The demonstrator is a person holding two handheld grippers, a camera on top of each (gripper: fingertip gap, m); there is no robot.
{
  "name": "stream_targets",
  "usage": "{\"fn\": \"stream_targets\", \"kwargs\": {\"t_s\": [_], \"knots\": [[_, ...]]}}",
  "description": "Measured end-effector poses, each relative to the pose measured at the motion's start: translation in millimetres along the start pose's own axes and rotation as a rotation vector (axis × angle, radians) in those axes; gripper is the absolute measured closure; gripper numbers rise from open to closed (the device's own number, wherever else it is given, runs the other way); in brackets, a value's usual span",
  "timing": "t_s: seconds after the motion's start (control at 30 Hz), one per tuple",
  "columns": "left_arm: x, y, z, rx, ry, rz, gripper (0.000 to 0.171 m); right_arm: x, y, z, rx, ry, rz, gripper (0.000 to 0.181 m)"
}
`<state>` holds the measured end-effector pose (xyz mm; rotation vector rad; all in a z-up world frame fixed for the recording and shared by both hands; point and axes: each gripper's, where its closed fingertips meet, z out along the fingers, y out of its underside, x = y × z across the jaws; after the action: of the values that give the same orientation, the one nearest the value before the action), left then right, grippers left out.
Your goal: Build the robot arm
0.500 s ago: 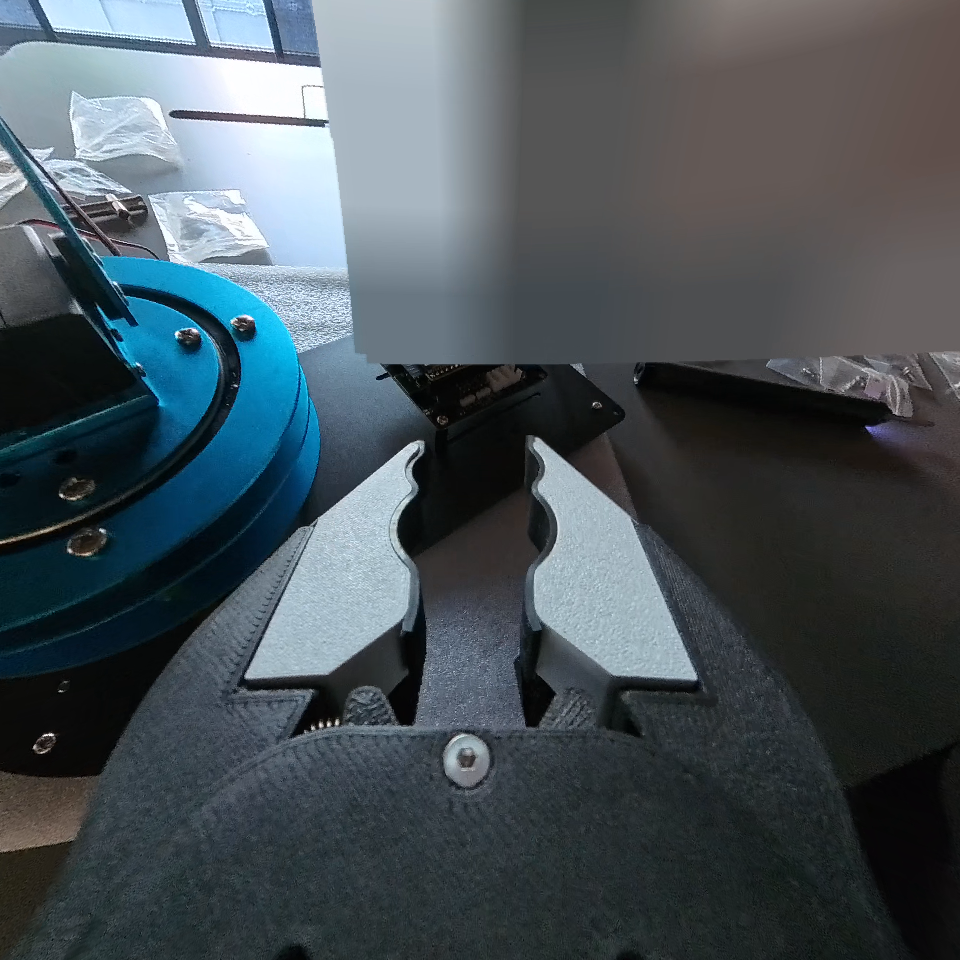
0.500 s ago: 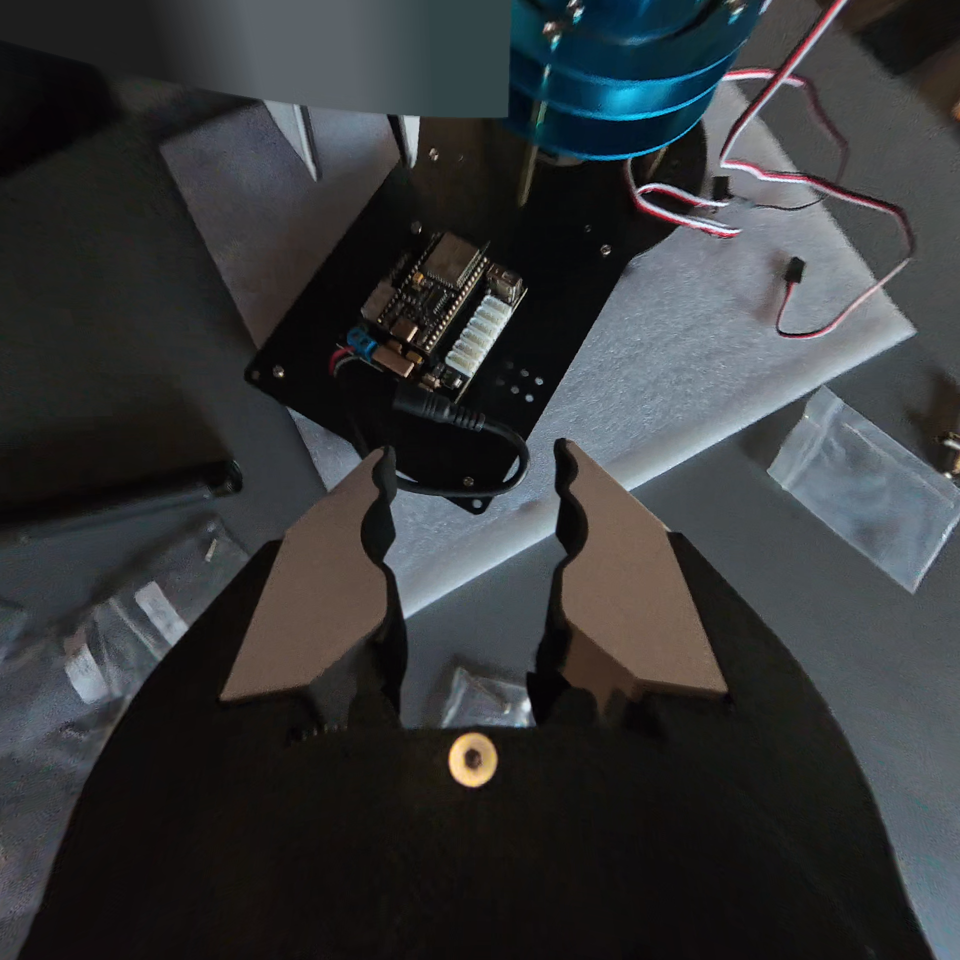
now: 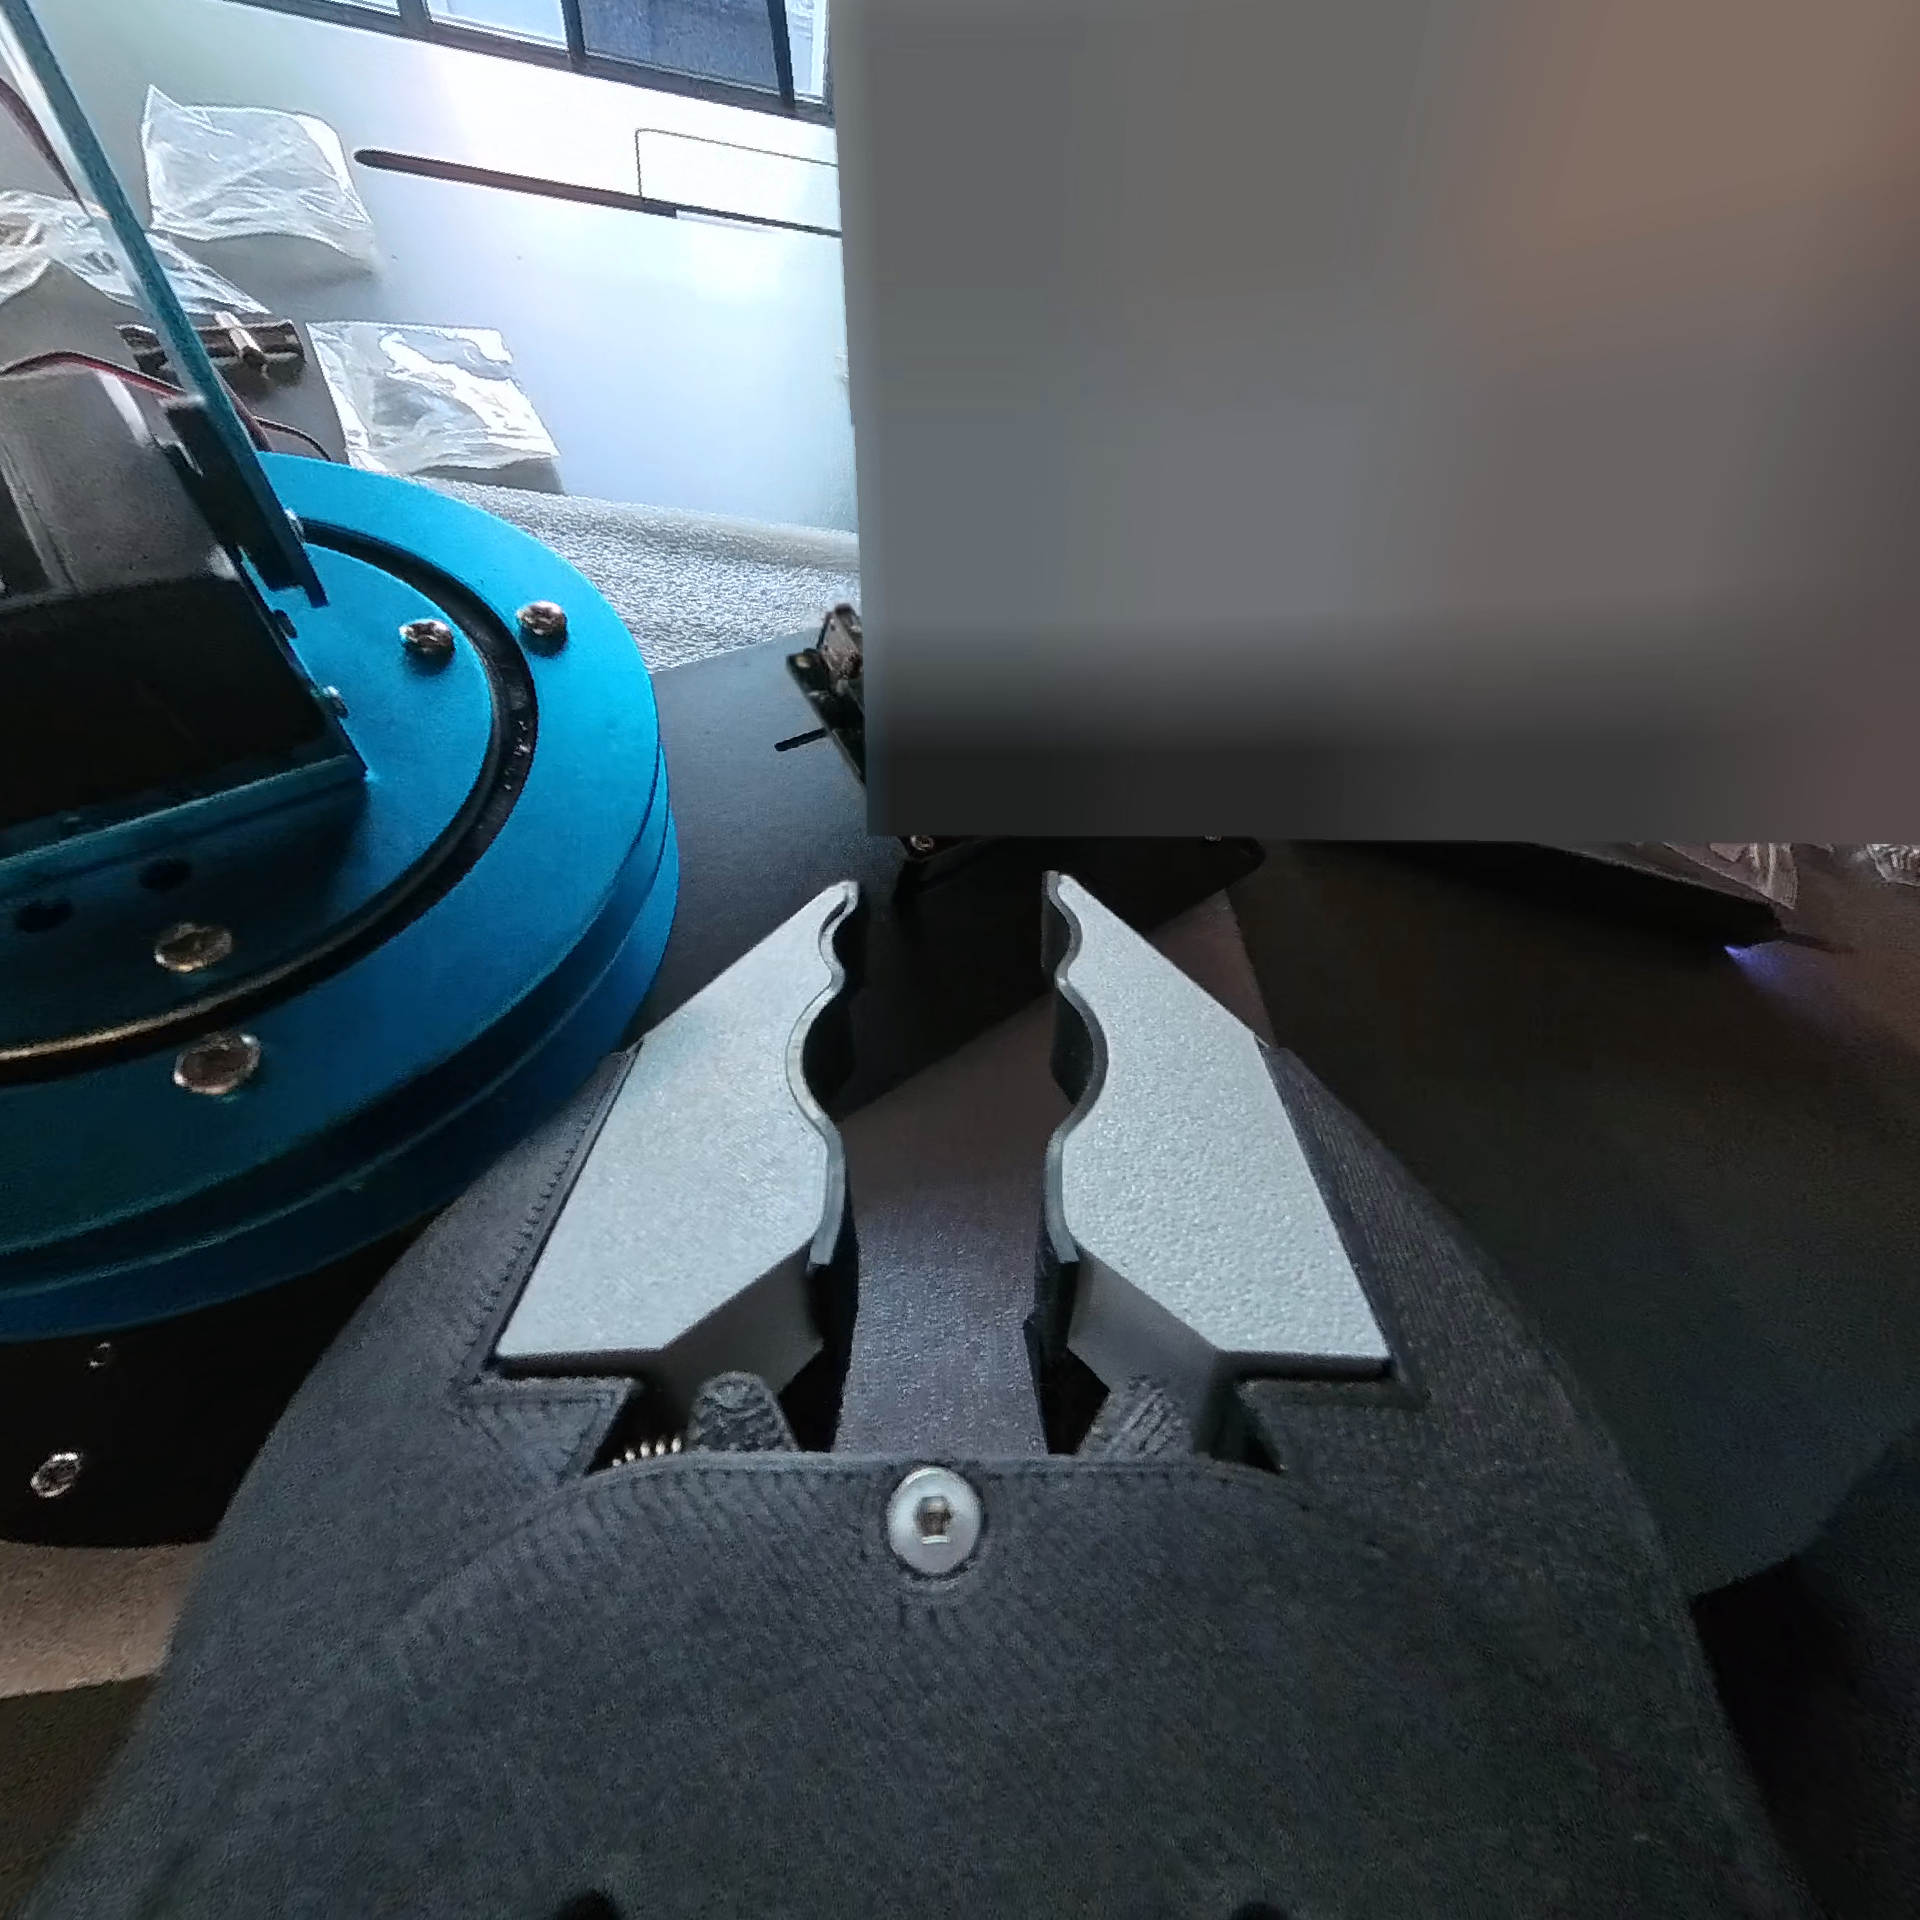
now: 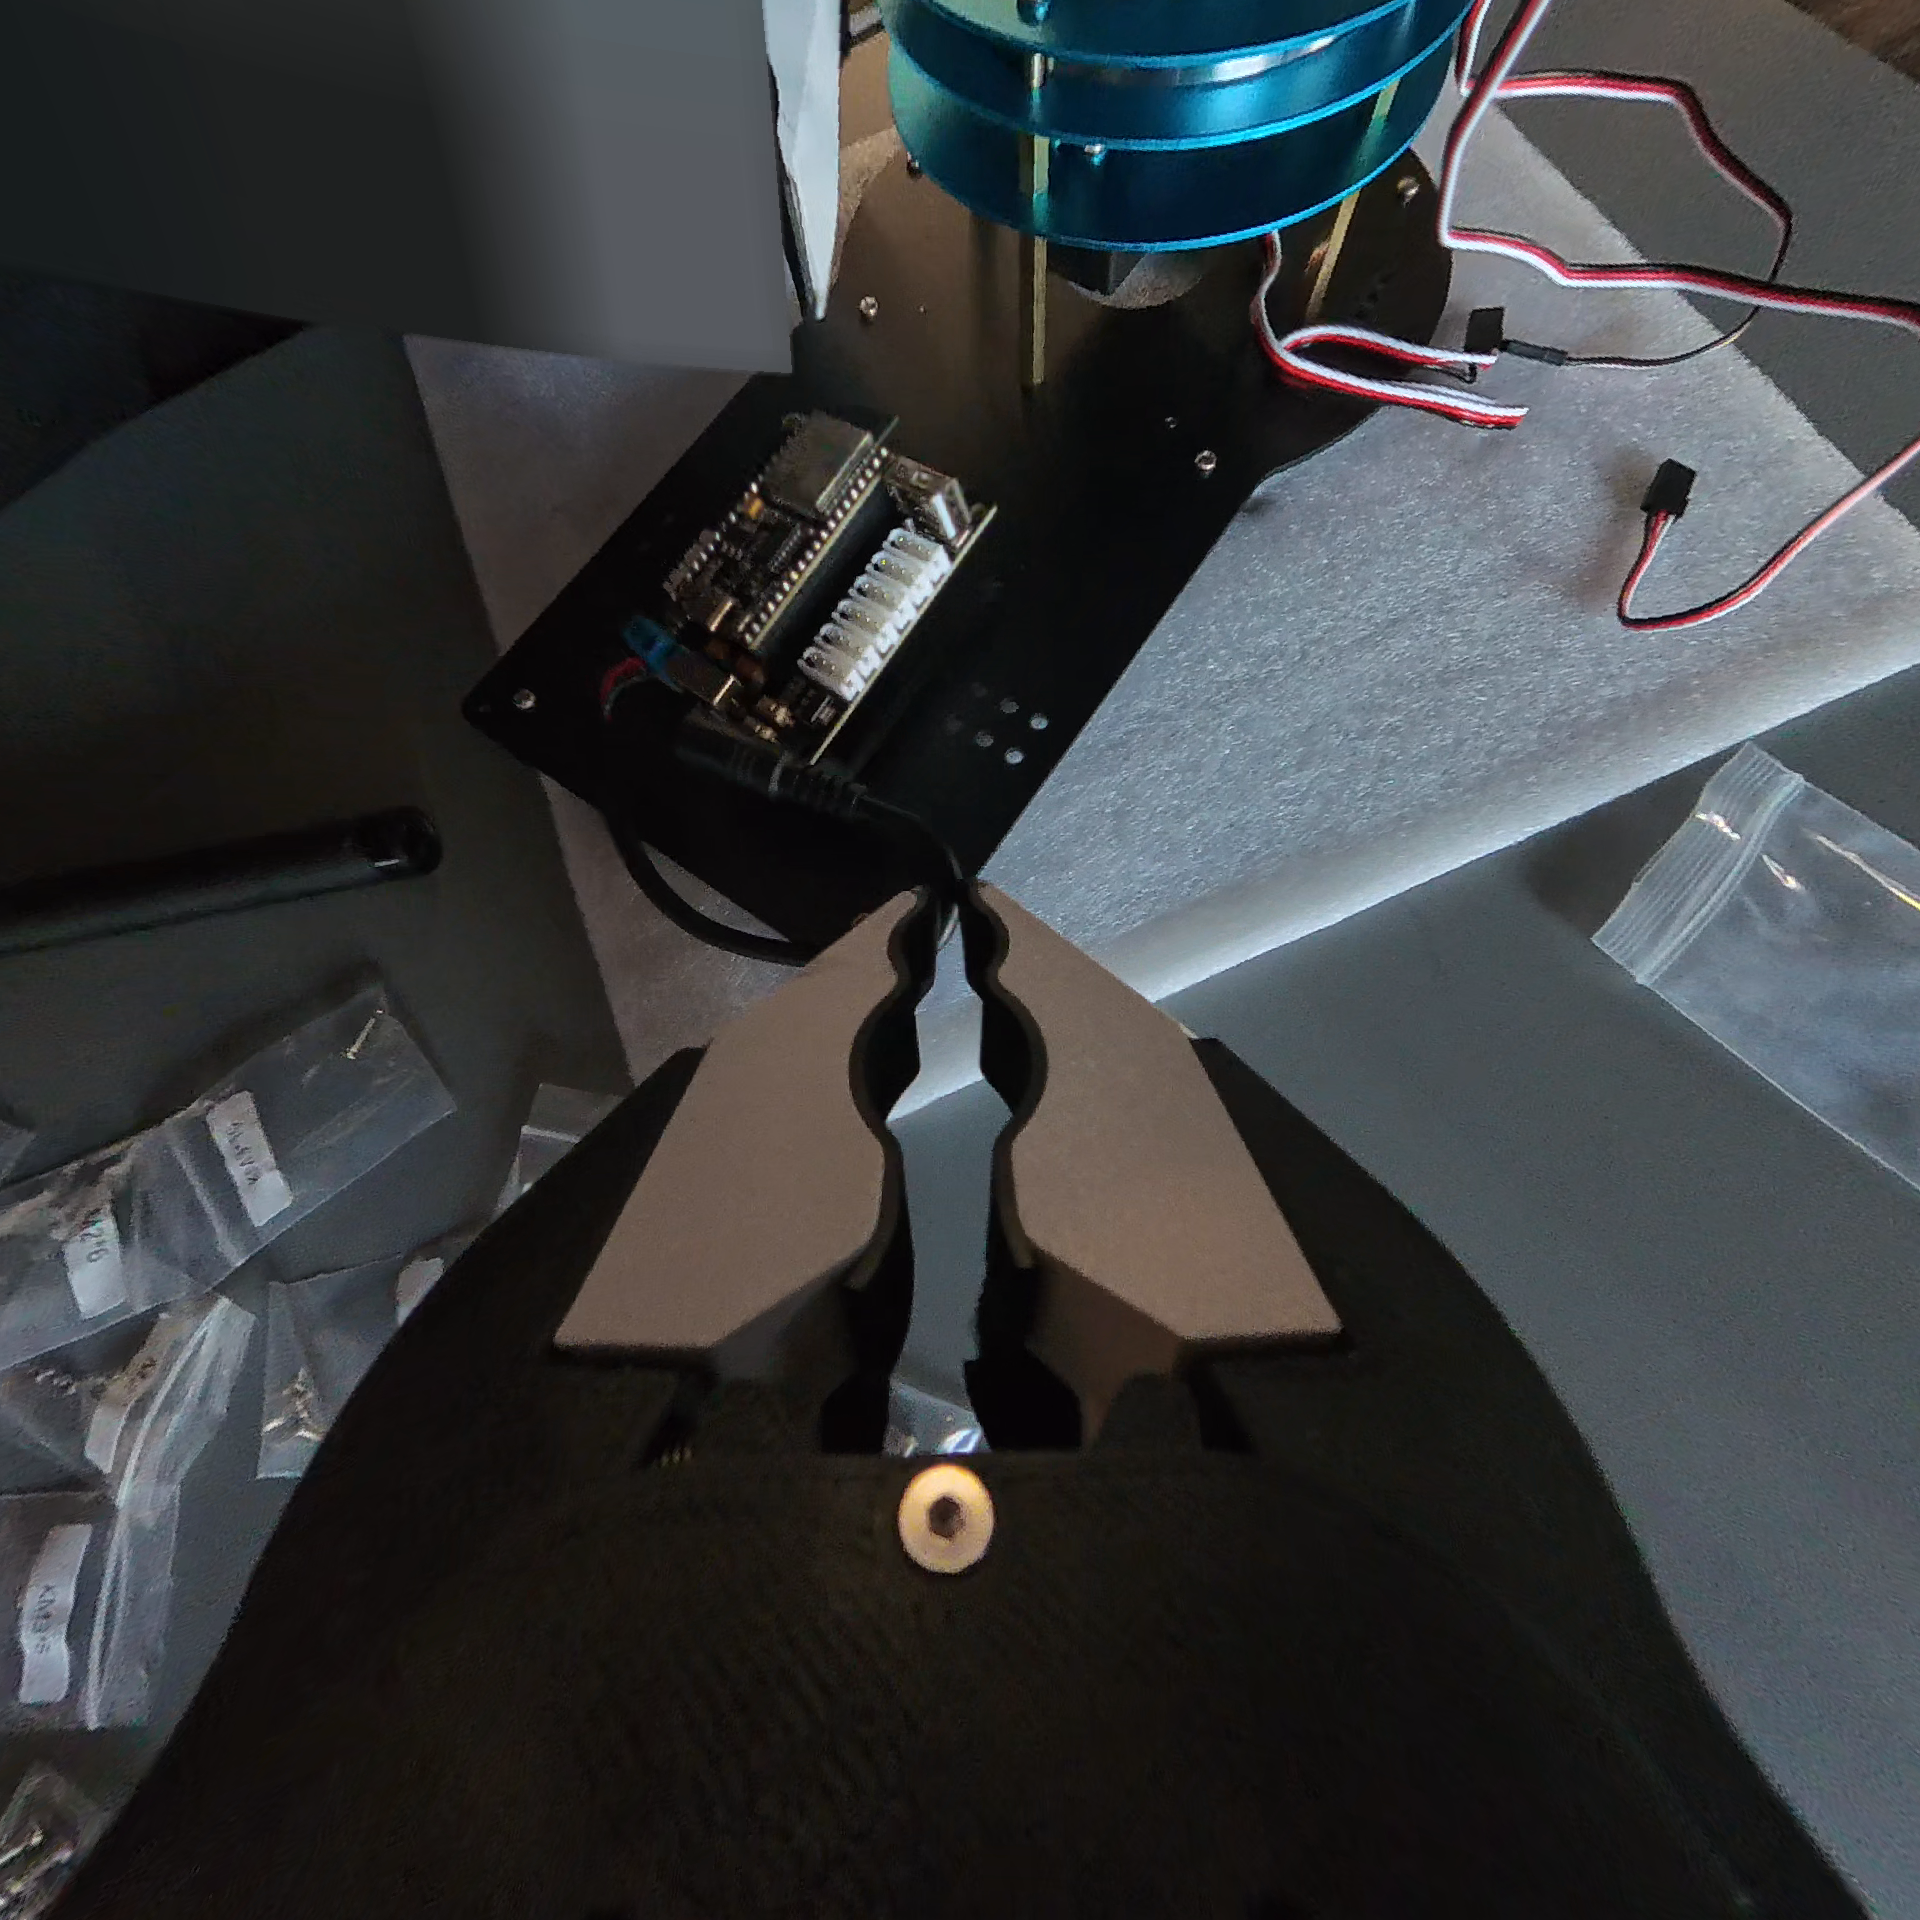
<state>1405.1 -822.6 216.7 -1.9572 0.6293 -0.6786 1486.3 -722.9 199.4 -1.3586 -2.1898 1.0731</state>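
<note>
Cable (image 4: pixel 940 868) is what the right gripper (image 4: pixel 943 914) has nearest its tips: the thin black lead runs from a barrel plug seated in the near edge of the controller board (image 4: pixel 831 592), loops over the black base plate (image 4: pixel 1049 613) and passes right at the narrow gap between the two fingertips. The jaws stand almost together there, yet whether they pinch the lead or merely hover over it cannot be told, since the tips cover that stretch. The board is mounted on the plate with its row of white connectors facing up, which leaves the sockets reachable from above. Behind it the blue round turntable (image 4: pixel 1164 114) stands on brass posts over the same plate, and red-white-black servo leads (image 4: pixel 1621 281) trail loose across the grey foam sheet (image 4: pixel 1351 644), their plugs unconnected. Small hardware bags (image 4: pixel 208 1226) lie to the left, a clear zip bag (image 4: pixel 1787 935) to the right, and a dark rod-shaped tool (image 4: pixel 218 873) beside the plate. The left gripper (image 3: pixel 948 904) sits low at table height with its jaws parted and nothing between them, just beside the blue turntable (image 3: pixel 436 883), pointed along the base plate's (image 3: pixel 769 790) edge; it appears to be parked close rather than bracing anything.
</note>
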Motion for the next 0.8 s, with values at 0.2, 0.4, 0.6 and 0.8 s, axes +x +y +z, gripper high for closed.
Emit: {"fn": "stream_targets", "kwargs": {"t_s": [0.2,0.4,0.6,0.8], "knots": [[0.7,-2.9,3.2,-0.008,0.003,-0.021,0.142,6.2,-0.2,-5.0,-0.03,0.037,-0.001,0.159],[4.0,-18.8,2.7,0.028,-0.015,0.053,0.138,-6.0,-24.0,-30.3,0.204,0.084,0.486,0.169],[10.1,-20.1,15.8,-0.021,0.01,0.194,0.114,-45.0,-9.0,-10.8,0.223,0.254,0.587,0.154],[12.4,-18.3,23.3,-0.072,-0.027,0.322,0.116,-50.1,-7.9,13.6,0.292,0.281,0.709,0.151]]}}
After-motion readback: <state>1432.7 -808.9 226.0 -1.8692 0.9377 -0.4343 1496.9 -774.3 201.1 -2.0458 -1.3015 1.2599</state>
